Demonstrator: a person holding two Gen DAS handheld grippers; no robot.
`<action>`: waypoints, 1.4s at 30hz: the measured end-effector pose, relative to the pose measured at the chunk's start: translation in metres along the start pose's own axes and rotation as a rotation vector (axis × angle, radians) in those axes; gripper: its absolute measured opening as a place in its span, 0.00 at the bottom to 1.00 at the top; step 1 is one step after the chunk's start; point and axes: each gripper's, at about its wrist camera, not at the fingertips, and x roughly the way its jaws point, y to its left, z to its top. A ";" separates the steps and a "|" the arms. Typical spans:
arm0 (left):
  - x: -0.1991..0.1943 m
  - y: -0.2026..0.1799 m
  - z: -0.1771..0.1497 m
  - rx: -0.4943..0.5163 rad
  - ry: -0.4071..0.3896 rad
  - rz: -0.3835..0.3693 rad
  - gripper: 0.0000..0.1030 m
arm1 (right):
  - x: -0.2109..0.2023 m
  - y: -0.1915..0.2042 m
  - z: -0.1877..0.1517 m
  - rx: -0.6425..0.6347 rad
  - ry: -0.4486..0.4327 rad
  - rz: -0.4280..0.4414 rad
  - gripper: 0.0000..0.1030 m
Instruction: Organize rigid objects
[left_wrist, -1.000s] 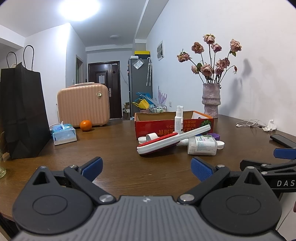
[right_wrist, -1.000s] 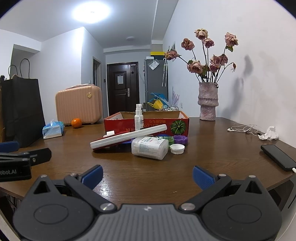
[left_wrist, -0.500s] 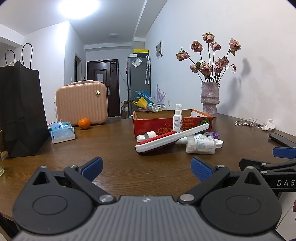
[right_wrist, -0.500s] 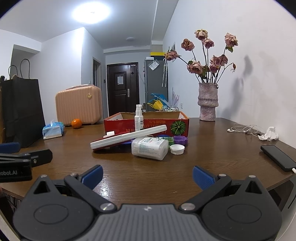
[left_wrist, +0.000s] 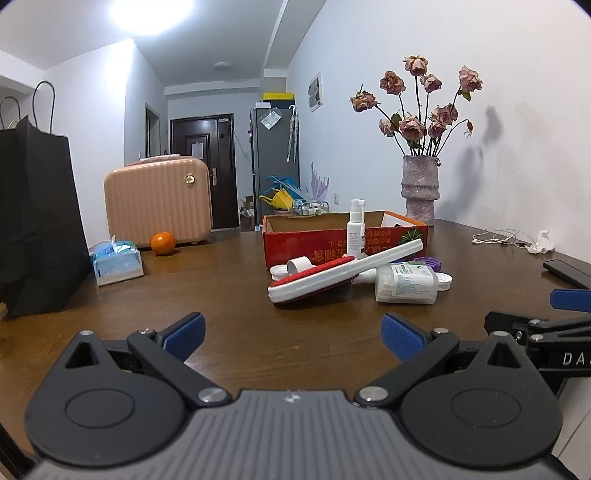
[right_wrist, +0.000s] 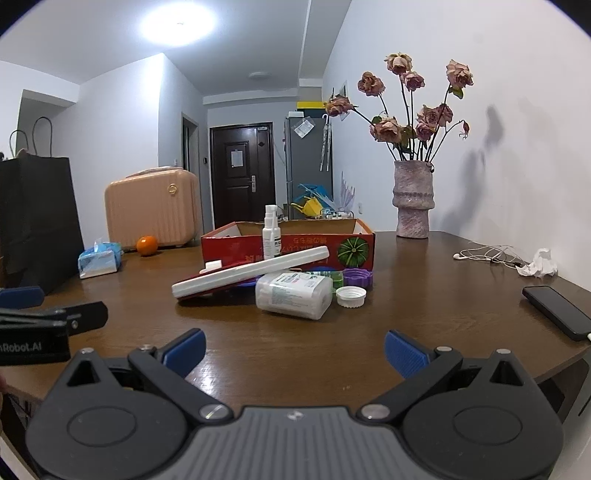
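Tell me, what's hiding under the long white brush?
The white brush leans on the lying white bottle. Beneath it show a white cap and something blue; the rest there is covered.

Far left: black paper bag (left_wrist: 33, 221). Beside it, blue tissue pack (left_wrist: 116, 262), orange (left_wrist: 163, 243), peach suitcase (left_wrist: 159, 201). Right of centre: vase (left_wrist: 420, 190) of dried roses (left_wrist: 421, 107). Right edge: earphones (right_wrist: 487, 254), crumpled tissue (right_wrist: 539, 263), black phone (right_wrist: 556, 311).

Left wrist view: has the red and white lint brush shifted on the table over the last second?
No. The red and white lint brush keeps the same spot against the red cardboard box, its handle propped on the clear plastic bottle; only the camera drifted slightly.
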 end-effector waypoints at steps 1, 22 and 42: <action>0.003 0.000 0.001 0.002 -0.004 0.004 1.00 | 0.004 -0.001 0.001 0.004 0.001 0.001 1.00; 0.167 0.034 0.054 -0.165 0.253 -0.044 1.00 | 0.138 -0.056 0.073 0.030 0.099 0.190 0.98; 0.251 0.073 0.053 -0.476 0.492 -0.238 0.72 | 0.243 -0.096 0.114 0.186 0.316 0.242 0.22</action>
